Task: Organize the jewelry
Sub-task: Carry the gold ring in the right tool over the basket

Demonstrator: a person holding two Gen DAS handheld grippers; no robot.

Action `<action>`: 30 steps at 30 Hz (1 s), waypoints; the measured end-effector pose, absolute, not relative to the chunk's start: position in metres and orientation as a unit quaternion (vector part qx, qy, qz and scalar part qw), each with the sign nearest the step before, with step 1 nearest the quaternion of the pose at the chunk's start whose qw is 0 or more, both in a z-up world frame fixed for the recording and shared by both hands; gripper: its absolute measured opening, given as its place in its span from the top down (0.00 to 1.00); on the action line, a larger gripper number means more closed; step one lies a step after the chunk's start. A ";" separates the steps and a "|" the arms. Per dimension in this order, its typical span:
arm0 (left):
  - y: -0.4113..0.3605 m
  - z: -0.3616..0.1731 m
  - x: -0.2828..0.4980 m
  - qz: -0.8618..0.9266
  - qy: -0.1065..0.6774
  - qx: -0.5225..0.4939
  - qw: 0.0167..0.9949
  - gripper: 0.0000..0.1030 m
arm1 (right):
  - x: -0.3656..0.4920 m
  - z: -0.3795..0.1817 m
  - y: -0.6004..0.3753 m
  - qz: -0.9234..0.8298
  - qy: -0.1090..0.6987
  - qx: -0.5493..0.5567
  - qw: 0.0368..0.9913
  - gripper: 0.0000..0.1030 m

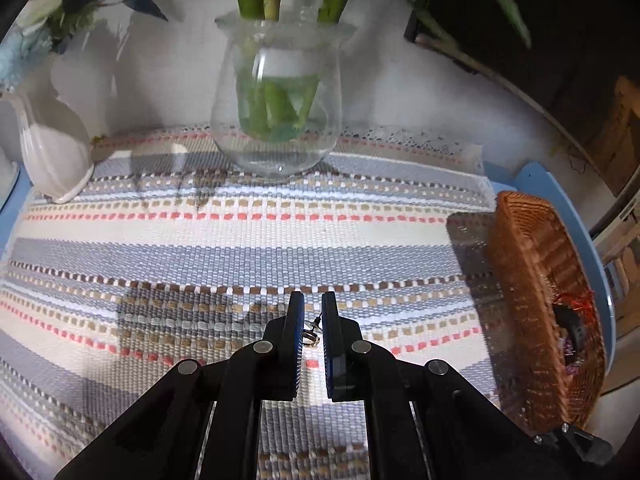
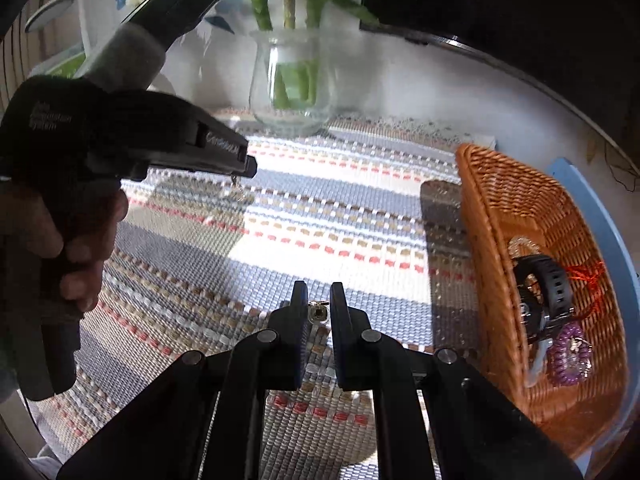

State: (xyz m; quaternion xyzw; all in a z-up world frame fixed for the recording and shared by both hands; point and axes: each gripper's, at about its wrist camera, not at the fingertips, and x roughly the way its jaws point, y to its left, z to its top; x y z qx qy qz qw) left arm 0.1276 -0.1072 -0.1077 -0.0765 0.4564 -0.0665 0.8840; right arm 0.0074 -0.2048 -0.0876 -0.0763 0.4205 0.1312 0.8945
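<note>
Now the left gripper (image 1: 312,312) has its jaws clamped on an earring (image 1: 311,334), the right gripper (image 2: 319,302) likewise on another earring (image 2: 318,313), both above the striped mat (image 1: 240,240), left of the basket (image 2: 520,200).

The woven cloth mat (image 1: 224,240) looks coarse and matt, its ribbed stripes grey, cream, tan and coral, while the wicker basket (image 2: 516,200) is rough, orange-brown cane with a slight sheen. The glass vase (image 1: 276,92) is clear, smooth and glossy (water inside), and the white jug (image 1: 52,152) looks like glazed ceramic. Both grippers' fingers (image 2: 300,320) are matt black plastic with shiny metal pins, and the watch strap (image 2: 556,284) looks like matt black rubber.
</note>
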 end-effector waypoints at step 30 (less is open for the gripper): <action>-0.278 0.020 0.122 -0.265 0.385 0.022 0.884 0.92 | -0.003 0.029 -0.374 -0.054 0.322 0.027 0.945 0.88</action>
